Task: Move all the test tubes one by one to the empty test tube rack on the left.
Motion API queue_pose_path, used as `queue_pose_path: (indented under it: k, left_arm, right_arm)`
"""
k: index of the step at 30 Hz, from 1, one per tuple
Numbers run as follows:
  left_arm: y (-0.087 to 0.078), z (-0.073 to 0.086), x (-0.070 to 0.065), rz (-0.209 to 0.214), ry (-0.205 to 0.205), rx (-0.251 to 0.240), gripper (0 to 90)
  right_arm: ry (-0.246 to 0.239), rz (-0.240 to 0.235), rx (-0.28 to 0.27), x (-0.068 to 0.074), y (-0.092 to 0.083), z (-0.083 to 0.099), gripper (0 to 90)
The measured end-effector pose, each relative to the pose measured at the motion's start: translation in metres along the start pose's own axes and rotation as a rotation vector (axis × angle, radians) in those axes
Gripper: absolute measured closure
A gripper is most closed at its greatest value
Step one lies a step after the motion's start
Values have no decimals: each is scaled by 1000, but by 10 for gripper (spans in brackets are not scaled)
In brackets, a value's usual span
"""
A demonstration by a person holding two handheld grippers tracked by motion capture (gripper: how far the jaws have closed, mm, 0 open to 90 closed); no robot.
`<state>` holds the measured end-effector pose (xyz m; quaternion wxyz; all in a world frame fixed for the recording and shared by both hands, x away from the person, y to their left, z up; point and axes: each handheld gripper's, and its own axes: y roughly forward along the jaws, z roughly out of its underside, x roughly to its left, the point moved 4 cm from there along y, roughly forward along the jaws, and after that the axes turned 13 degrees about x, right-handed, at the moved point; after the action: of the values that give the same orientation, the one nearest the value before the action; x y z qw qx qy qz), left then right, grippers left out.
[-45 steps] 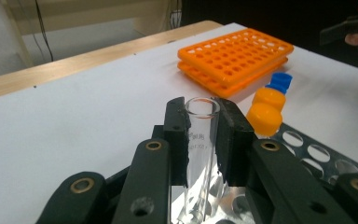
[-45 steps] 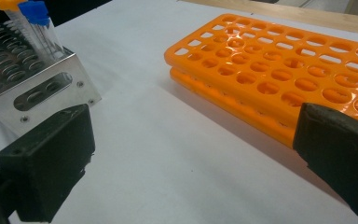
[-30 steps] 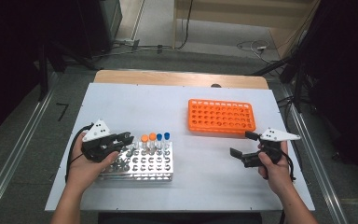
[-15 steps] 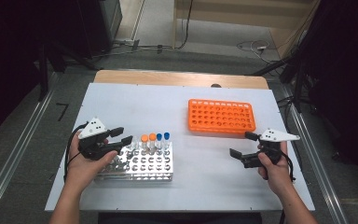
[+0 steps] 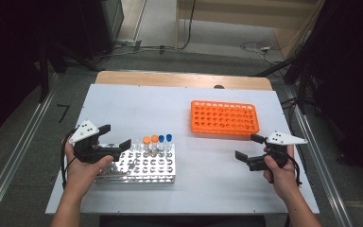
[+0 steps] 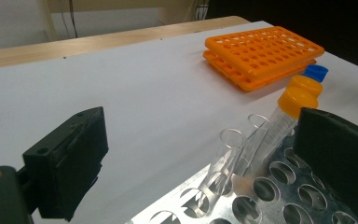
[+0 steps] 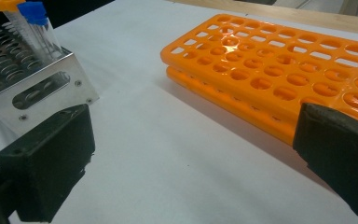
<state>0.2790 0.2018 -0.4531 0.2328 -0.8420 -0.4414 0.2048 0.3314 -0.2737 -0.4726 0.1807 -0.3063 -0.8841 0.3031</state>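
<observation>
1. Perforated shiny metal tube rack [image 5: 142, 166] sits at the white table's [image 5: 137, 106] near left, holding capped tubes [image 5: 155, 143].
2. Left gripper [image 5: 118, 137], jaws just released wide, hovers at its corner, empty.
3. Right gripper [image 5: 246, 147] gapes empty beside the orange plastic rack [image 5: 224, 117].

Orange rack [image 5: 224, 118] empty, far right on white table [image 5: 137, 104].

Right gripper [image 7: 191, 172] jaws wide apart, nothing between; orange rack [image 7: 279, 70] just ahead, metal rack [image 7: 37, 88] with capped tubes [image 7: 37, 28] at left.
</observation>
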Motion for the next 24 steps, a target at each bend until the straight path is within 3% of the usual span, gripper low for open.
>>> queue_pose_path:
  k: [7, 13, 24]
  left_arm:
    - [-7, 6, -2, 9, -15, -28, 0]
    - [-13, 13, -6, 3, -2, -33, 0]
    - [-22, 26, -11, -4, -2, -47, 0]
  right_arm:
    - [5, 11, -11, -2, -7, 5, 0]
    - [8, 22, -13, -4, -14, 12, 0]
    - [34, 61, -4, -9, -30, 34, 0]
